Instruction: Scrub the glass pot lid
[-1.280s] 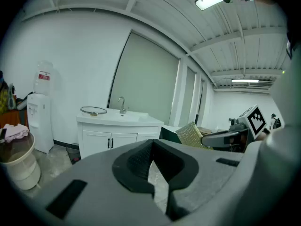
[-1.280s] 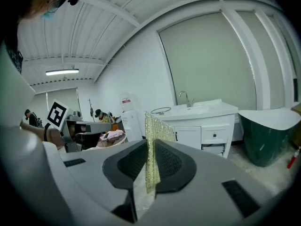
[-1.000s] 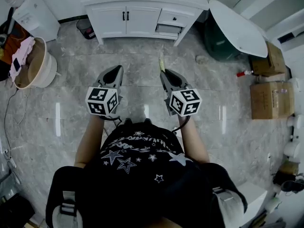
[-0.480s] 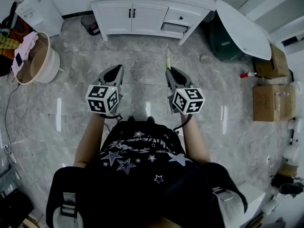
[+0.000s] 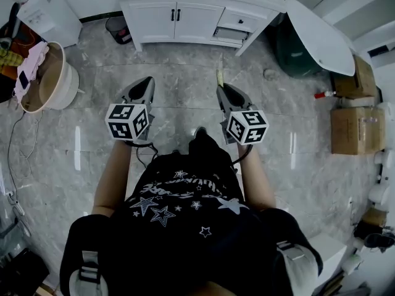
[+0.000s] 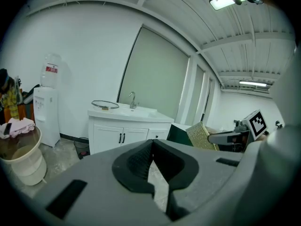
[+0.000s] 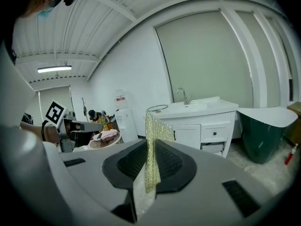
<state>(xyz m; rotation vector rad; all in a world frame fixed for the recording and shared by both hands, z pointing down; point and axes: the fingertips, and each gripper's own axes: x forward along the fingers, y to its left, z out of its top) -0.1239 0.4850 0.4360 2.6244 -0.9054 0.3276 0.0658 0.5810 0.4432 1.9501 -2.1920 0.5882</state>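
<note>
The glass pot lid (image 6: 105, 104) lies on the white vanity top, left of the tap; the right gripper view shows the lid (image 7: 159, 108) there too. Both grippers are held at waist height over the floor, well short of the vanity. My left gripper (image 5: 145, 82) is shut with nothing between its jaws (image 6: 152, 143). My right gripper (image 5: 223, 91) is shut on a gold scrub pad (image 7: 154, 126), which stands upright out of the jaws. The pad's tip (image 5: 219, 78) shows in the head view.
The white vanity cabinet (image 5: 191, 14) with sink and tap stands ahead. To the left are a water dispenser (image 5: 46, 14) and a beige bucket (image 5: 46, 82) with cloths. A green tub under a white lid (image 5: 311, 36), cardboard boxes (image 5: 352, 128) and a small red-capped bottle (image 5: 324, 94) stand to the right.
The person has stepped forward: the vanity has slid up in the head view and a leg now shows between the grippers. Both grippers stay shut, the left a little further left.
</note>
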